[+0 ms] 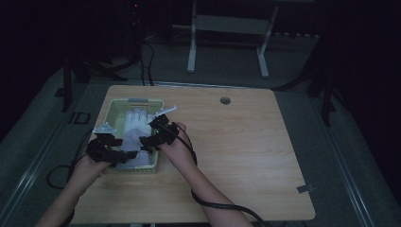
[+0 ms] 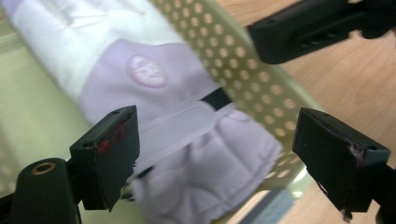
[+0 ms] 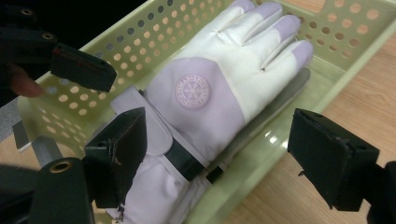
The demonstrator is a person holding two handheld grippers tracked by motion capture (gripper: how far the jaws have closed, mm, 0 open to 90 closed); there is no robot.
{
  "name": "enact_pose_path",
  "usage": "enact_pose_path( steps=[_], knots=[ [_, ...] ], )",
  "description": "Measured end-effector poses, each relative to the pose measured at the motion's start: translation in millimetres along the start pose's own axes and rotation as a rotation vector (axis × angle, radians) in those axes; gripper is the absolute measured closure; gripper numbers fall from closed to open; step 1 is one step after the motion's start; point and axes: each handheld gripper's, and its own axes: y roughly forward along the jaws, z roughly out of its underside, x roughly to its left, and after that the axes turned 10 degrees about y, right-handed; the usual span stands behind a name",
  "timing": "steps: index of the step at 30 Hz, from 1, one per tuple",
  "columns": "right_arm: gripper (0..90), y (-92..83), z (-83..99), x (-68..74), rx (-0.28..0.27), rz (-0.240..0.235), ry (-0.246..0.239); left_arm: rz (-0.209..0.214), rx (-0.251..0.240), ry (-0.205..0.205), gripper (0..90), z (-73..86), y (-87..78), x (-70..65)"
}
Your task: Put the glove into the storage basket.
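High view: pale wooden tabletop (image 1: 236,156), a perforated pale-green plastic basket (image 1: 116,107) at its left, a white-and-lilac glove (image 1: 135,124) lying inside. Left tool (image 1: 124,154) and right tool (image 1: 147,138) over the basket's near end.

Left gripper view: quilted lilac cuff (image 2: 219,158) draped over the basket's dotted wall, left tool released, jaws wide, gripping nothing.

Right gripper view: round embossed badge (image 3: 192,91) on the glove's back, lilac fingertips, dark wrist strap; right tool released too, jaws apart above the cuff.

glove (image 2: 187,140) cuff cut off below, basket (image 2: 243,60) blurred
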Motion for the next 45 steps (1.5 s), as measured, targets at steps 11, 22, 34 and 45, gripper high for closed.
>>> enact_pose_path(
  steps=[11,22,34,45],
  knots=[
    [19.3,-20.2,14.5,-24.1,0.007,0.03,-0.009,0.045,-0.031,0.024,15.3,-11.4,14.6,-26.6],
    [16.7,-37.7,30.1,-57.3,0.012,0.045,0.0,0.059,-0.068,0.056,15.4,-22.3,28.3,-59.3],
    [15.9,-62.7,51.7,-87.4,-0.021,0.073,-0.024,0.102,-0.092,0.1,15.4,-30.1,46.0,-95.2],
    [15.0,-80.4,76.6,-103.4,-0.041,0.068,-0.062,0.113,-0.089,0.154,15.3,-33.4,64.3,-123.1]
  ],
)
